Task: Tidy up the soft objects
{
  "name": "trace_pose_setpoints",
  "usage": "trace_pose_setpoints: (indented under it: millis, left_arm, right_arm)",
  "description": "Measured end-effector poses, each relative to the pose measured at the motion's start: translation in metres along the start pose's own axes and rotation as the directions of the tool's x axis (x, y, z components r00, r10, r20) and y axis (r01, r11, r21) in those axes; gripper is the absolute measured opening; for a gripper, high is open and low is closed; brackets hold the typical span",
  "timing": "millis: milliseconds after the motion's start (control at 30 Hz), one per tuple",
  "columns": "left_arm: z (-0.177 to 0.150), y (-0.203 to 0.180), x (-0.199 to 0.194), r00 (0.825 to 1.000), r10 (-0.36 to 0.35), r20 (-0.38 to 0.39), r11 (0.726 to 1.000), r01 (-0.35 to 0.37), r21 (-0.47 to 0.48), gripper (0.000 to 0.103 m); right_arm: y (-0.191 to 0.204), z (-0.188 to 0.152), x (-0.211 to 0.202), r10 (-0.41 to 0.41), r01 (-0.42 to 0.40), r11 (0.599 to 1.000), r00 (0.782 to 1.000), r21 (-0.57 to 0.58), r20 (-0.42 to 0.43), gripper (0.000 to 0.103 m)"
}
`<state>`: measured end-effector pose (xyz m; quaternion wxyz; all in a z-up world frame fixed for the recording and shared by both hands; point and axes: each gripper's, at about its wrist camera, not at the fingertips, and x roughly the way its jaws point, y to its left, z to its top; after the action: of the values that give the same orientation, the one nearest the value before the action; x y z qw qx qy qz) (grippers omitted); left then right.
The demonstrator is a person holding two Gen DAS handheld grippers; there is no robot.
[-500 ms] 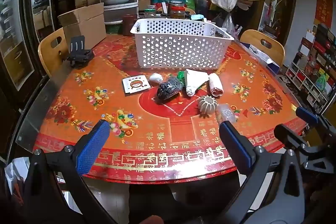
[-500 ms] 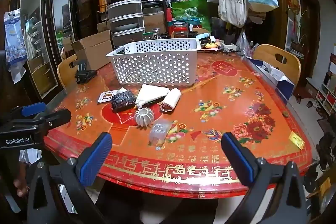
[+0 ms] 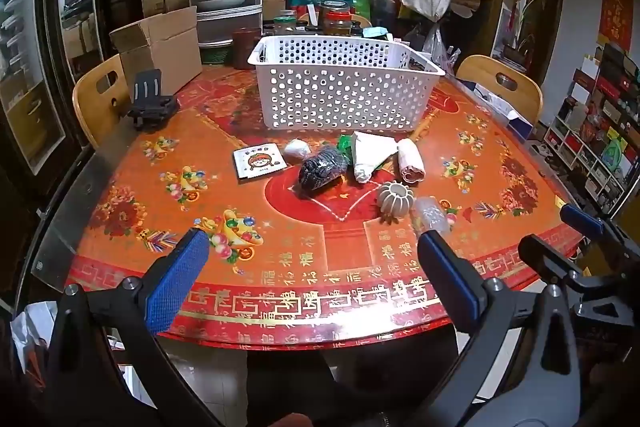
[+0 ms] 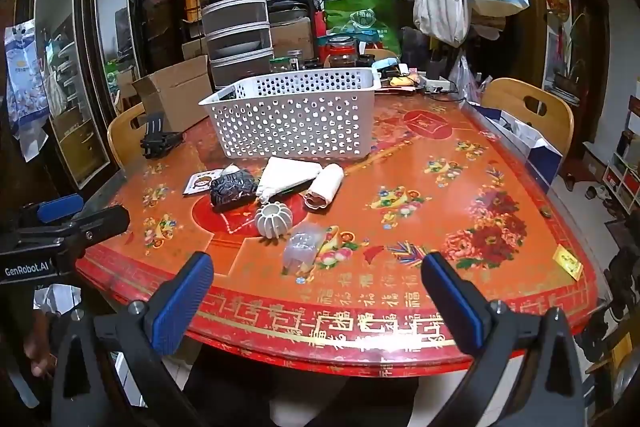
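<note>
Holding both the left gripper (image 3: pixel 312 279) and right gripper (image 4: pixel 318 293) spread wide and empty, you face soft, light bundles like the rolled cloth (image 4: pixel 325 185) near the white basket (image 4: pixel 296 121); pinch its middle.

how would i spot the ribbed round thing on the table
Find the white perforated basket on the red table. Nearer the camera lies a row of soft bundles; nearer still sits the ribbed pumpkin-shaped ball, pale grey, hollow-topped, beside a clear crumpled bag.
</note>
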<state>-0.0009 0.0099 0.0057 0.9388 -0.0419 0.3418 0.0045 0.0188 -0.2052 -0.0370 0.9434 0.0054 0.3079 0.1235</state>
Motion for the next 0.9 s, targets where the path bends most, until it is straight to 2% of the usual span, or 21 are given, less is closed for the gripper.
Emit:
trace_pose_setpoints:
  millis: [900]
  left_arm:
    - [-0.006,-0.0093,0.0003,1.0,0.004,0.007,1.0,-0.004,0.004,0.103]
  right_arm:
    - [0.0001,-0.0008,0.0011,-0.006,0.006,1.0,1.0,-0.002,-0.011,0.103]
